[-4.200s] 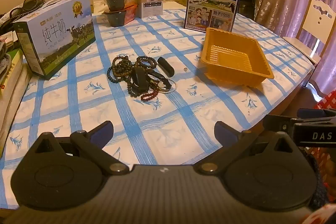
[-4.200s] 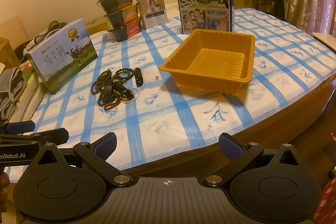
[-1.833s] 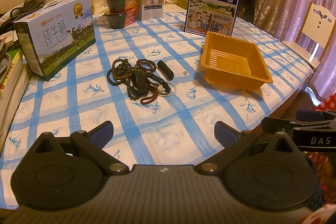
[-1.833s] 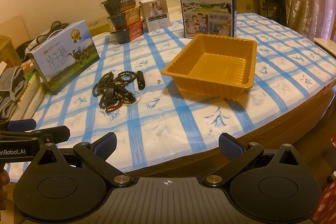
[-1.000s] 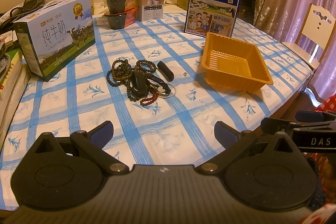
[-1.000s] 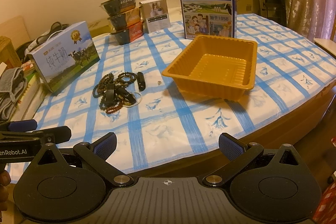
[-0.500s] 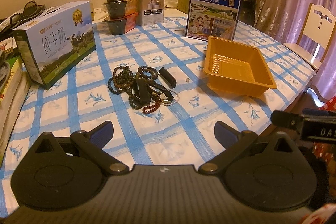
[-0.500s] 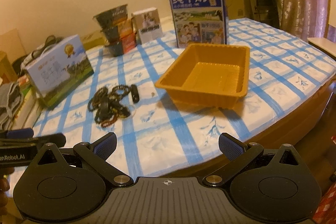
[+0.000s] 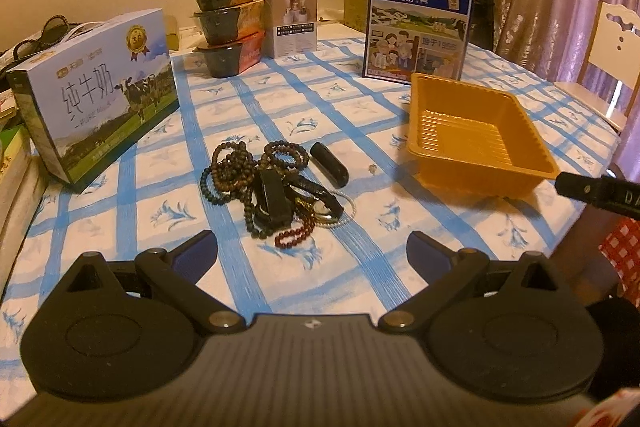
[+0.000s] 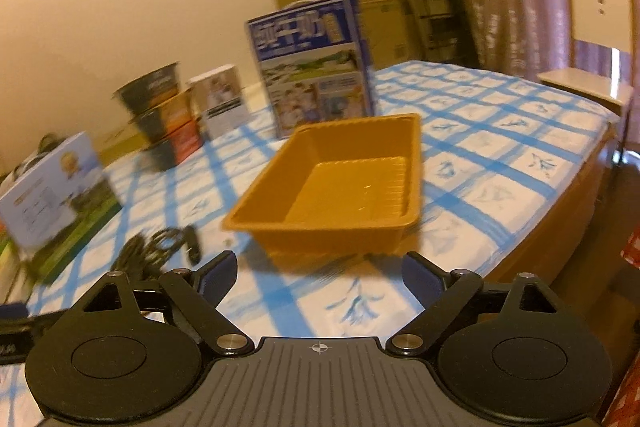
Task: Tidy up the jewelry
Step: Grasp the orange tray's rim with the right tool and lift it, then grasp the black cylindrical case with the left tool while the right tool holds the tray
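The left gripper (image 9: pixel 312 251) hangs over the counter (image 9: pixel 360 259) with its jaws wide apart, holding nothing. Just ahead of it, at 12 o'clock, lies the pile of bead bracelets (image 9: pixel 264 183), all tangled with a black strap. A small black tube (image 9: pixel 329 163) lies just beside the pile, at its 2 o'clock. The orange tray (image 9: pixel 476 135) sits well apart from the beads, at their 3 o'clock.

The right gripper (image 10: pixel 320 271) also has its jaws wide apart and holds nothing. The tray (image 10: pixel 340 183) is right ahead at its 12 o'clock. The beads (image 10: pixel 156 247) are at its 10 o'clock. This view is blurry.

A tall milk box (image 9: pixel 418 27) stands behind the tray.
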A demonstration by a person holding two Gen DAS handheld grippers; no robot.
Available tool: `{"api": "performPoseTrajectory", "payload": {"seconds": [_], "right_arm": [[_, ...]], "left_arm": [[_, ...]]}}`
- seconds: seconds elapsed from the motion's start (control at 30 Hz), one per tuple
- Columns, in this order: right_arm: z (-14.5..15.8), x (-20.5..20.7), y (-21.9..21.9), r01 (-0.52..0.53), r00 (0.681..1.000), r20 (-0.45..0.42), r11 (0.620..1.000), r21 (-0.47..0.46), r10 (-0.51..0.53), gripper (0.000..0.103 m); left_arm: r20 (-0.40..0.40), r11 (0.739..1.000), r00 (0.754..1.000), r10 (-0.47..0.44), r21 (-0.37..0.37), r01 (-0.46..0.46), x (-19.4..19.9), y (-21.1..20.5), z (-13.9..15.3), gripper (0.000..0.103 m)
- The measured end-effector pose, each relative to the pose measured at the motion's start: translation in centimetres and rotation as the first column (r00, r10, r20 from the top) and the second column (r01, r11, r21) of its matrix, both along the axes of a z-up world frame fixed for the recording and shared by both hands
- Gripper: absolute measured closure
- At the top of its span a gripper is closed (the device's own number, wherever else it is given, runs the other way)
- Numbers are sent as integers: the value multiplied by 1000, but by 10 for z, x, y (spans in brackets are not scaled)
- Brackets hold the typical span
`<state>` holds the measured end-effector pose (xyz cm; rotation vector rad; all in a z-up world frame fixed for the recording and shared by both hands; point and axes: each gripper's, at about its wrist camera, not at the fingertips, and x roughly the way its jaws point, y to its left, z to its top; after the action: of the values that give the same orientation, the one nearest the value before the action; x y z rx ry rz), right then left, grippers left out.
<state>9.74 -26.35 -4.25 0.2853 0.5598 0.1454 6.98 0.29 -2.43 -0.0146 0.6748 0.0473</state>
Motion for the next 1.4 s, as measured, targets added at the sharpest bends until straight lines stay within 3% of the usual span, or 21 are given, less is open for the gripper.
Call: {"api": "performPoseTrajectory", "payload": {"seconds": [0.2,0.43,0.57,0.9,0.97,1.07,1.4], "right_arm": [[-22,32,-13,149,988,35,988,33,-150,21],[-50,70,-23,349,934,55,934,82,-354,35],[-63,91,-25,398,914,53,913,87,-403,46],[-89,117,-26,419,904,52,902,103,-425,69],[-90,119,-26,408,908,60,908,99,-414,82],[-89,122,-24,388,916,77,919,75,-393,94],[-76,125,-36,329,941,83,944,-2,-328,99]], "left_arm": [[-12,1000,1000,-2,8,2,29,-1,-18,5],[-20,1000,1000,1,22,0,59,1,-34,6],[-29,1000,1000,1,24,0,71,2,-40,7],[-33,999,999,-21,30,22,93,-5,-50,7],[-31,999,999,-28,32,29,97,-7,-51,8],[-22,998,999,-38,43,39,102,-11,-52,8],[-13,996,998,-64,67,64,116,-20,-55,12]]}}
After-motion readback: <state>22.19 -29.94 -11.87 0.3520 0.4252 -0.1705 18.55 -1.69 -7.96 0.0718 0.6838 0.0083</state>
